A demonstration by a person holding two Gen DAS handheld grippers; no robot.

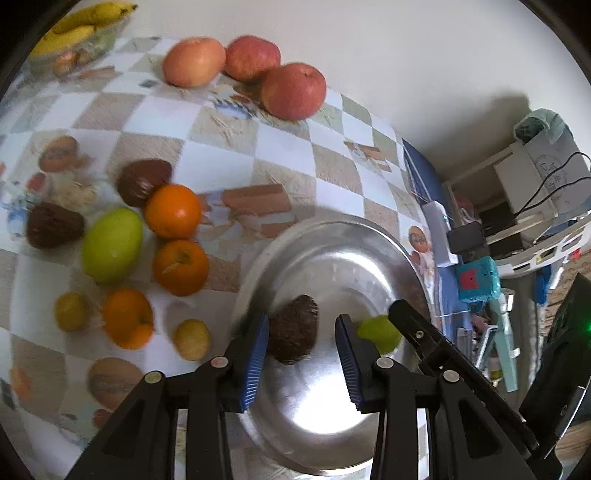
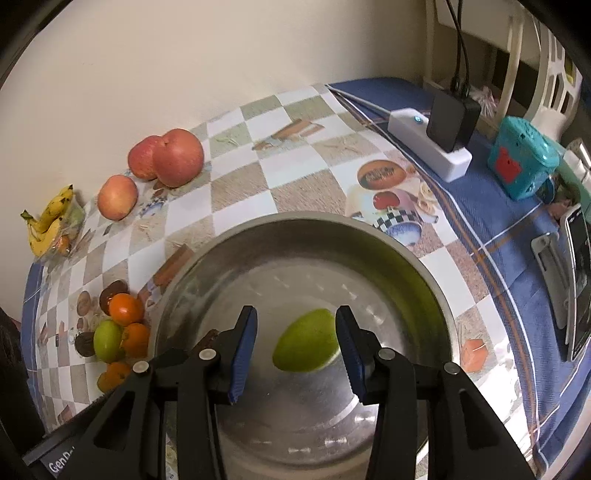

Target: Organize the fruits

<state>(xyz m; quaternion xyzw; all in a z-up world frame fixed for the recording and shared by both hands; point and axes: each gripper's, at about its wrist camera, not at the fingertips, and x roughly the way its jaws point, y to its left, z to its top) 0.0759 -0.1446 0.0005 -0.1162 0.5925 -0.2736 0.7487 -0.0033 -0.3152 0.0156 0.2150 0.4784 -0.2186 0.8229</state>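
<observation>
Left gripper [image 1: 301, 354] stands open over your steel bowl [image 1: 369, 243], brown fruit [image 1: 293, 330] lying loose between its jaws; right gripper [image 2: 295, 349] open too, green fruit [image 2: 306, 339] loose in bowl

We count three apples [image 1: 194, 61] by the wall, three oranges [image 1: 173, 211], and two green fruits, one [image 1: 111, 249] on the counter [image 1: 280, 147] and one [image 2: 308, 341] in the single steel bowl [image 2: 406, 254]. We see three dark brown fruits, one [image 1: 293, 330] in that bowl, two small yellow fruits [image 1: 192, 339], and one bunch of bananas [image 1: 88, 22].
</observation>
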